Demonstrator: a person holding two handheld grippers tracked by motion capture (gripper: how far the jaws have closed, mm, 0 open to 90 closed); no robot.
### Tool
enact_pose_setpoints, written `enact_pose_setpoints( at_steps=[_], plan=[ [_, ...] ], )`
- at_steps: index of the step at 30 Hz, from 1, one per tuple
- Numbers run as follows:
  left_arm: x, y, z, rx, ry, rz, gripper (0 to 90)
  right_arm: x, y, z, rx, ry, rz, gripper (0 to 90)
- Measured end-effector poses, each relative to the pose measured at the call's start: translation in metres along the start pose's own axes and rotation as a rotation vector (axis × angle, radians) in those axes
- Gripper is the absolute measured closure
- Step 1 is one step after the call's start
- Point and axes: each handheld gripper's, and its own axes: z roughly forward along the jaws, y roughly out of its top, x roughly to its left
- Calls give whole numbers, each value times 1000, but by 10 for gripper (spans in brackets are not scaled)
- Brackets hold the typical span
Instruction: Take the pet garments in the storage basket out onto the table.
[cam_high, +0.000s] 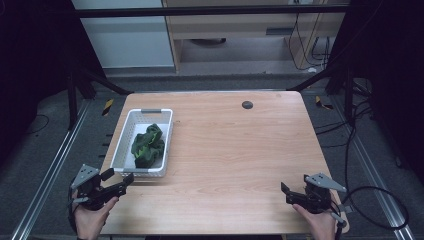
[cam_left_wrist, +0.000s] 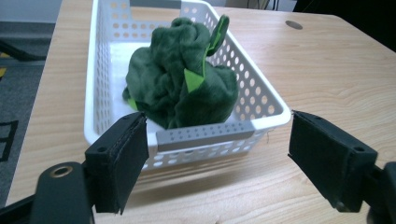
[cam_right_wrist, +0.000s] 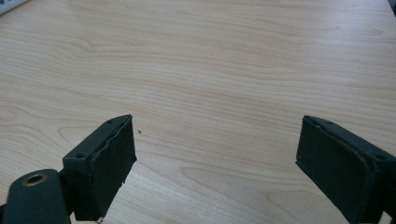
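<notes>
High view showed my left tool (cam_high: 116, 184) and right tool (cam_high: 295, 193) spread, holding nothing; green cloth (cam_high: 148, 145) sat in the basket (cam_high: 143, 111), maybe done.

The table (cam_high: 235, 145) is showing a pale wood-grain top, smooth and only faintly shiny, with a small dark round cap (cam_high: 247, 104) looking like matt plastic set into it near the far edge. The basket (cam_left_wrist: 261, 95) is looking like white moulded plastic, perforated and slightly glossy along its rim. Inside it the green cloth (cam_left_wrist: 180, 77) is lying bunched, plush and fuzzy, with brighter, smoother green trim peeking out. The left gripper (cam_left_wrist: 217, 156) and the right gripper (cam_right_wrist: 215, 163) are wearing matt black pads with a rough, fabric-like face. Grey carpet-like flooring (cam_high: 50, 130) is looking dull around the table.
</notes>
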Motion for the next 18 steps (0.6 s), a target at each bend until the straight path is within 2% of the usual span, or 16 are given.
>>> enact_pose_setpoints(
  at_steps=[3, 18],
  plan=[
    [-1, 4, 0, 2, -7, 19, 190, 0, 0, 0, 3, 6, 4, 116],
    [0, 25, -1, -15, -10, 35, 188, 0, 1, 0, 3, 11, -2, 117]
  ],
)
